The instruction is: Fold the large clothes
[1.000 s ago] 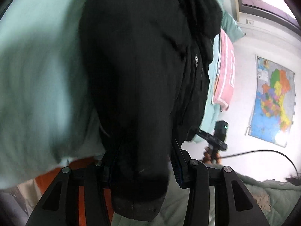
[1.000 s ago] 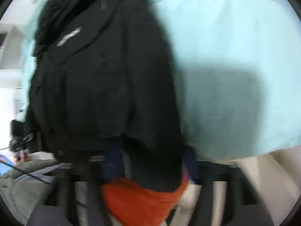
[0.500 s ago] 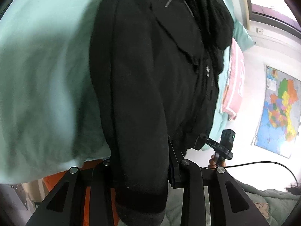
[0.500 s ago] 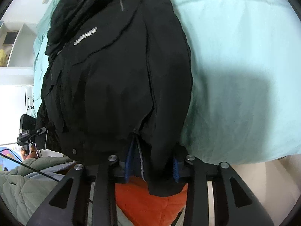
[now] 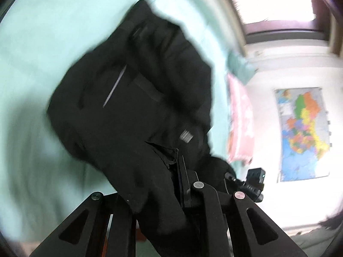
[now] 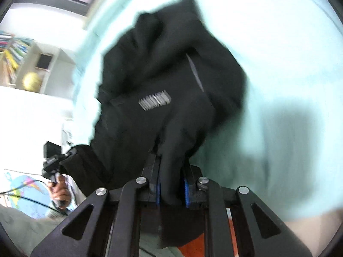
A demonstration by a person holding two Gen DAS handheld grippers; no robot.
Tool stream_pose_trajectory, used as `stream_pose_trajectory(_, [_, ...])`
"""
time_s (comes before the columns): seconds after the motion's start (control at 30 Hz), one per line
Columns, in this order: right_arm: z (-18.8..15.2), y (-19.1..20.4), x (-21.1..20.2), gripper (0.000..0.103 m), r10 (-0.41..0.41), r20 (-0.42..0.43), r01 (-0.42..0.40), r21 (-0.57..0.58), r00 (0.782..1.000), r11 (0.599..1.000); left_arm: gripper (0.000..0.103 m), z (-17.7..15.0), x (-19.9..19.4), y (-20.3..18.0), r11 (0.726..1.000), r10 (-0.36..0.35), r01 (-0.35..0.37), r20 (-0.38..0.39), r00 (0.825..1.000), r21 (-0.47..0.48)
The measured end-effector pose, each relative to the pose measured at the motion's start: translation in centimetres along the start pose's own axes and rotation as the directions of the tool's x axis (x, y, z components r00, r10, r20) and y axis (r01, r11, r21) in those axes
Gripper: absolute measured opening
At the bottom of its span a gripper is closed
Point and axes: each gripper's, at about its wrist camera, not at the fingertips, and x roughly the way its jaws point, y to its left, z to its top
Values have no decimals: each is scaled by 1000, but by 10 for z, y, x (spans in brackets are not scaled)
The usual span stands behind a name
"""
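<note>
The bulky black fabric jacket [image 6: 171, 90] is clamped by both grippers, left [image 5: 169, 184] and right [image 6: 171, 184] (over a mint-green bedsheet [image 6: 289, 53]).

Both views smeared by motion blur. Jacket [image 5: 137, 107] outline soft; grey chest label [image 6: 154, 100] streaked, lettering unreadable. Left gripper [image 5: 163, 184]: near finger buried under cloth, pads unseen. Right gripper [image 6: 171, 184]: fingertips lost in the fold, only blue pad [image 6: 186, 190] edges show. Jacket cuff runs off bottom edge in left view. Wall map [image 5: 302, 132] too blurred to read. Shelf [image 6: 19, 64] contents indistinct. Hand [image 6: 60, 190] at left partly cut by the cloth.
</note>
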Motion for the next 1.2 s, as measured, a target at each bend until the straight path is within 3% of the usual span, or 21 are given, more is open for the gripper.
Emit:
stream_pose_trajectory(0.17, [49,41,-17,20,62,71,-58,-65,996,996,16,51,-39,-36,996,-53,43,125,991,84])
stream_pose_trajectory(0.37, [95,76,-40,20,100,164,-81,-119,981,990,16,95,-63,-45,990,-74,49,193,978,130])
stream_pose_trajectory(0.6, [177,86,-53,20,73,251,-49,-100,965,994,16,172,-53,-57,992,-78,50,251,965,116])
stream_pose_trajectory(0.77, [250,63,-12,22,-30,248,23,30,968,999,17,243,0,-41,998,34,-42,199,979,38])
stream_pose_trajectory(0.9, [303,31,57,24,-127,157,106,137,979,985,18,292,69,3,986,157,-150,101,982,-76])
stream_pose_trajectory(1.03, [326,-1,122,24,-190,37,178,219,981,959,18,307,127,40,966,237,-237,-11,971,-104])
stream_pose_trajectory(1.1, [329,-11,146,24,-224,5,217,226,975,950,18,309,151,49,959,268,-272,-52,962,-75])
stream_pose_trajectory(1.2, [330,-17,162,24,-244,-12,240,220,970,945,18,309,159,52,958,277,-282,-77,958,-53])
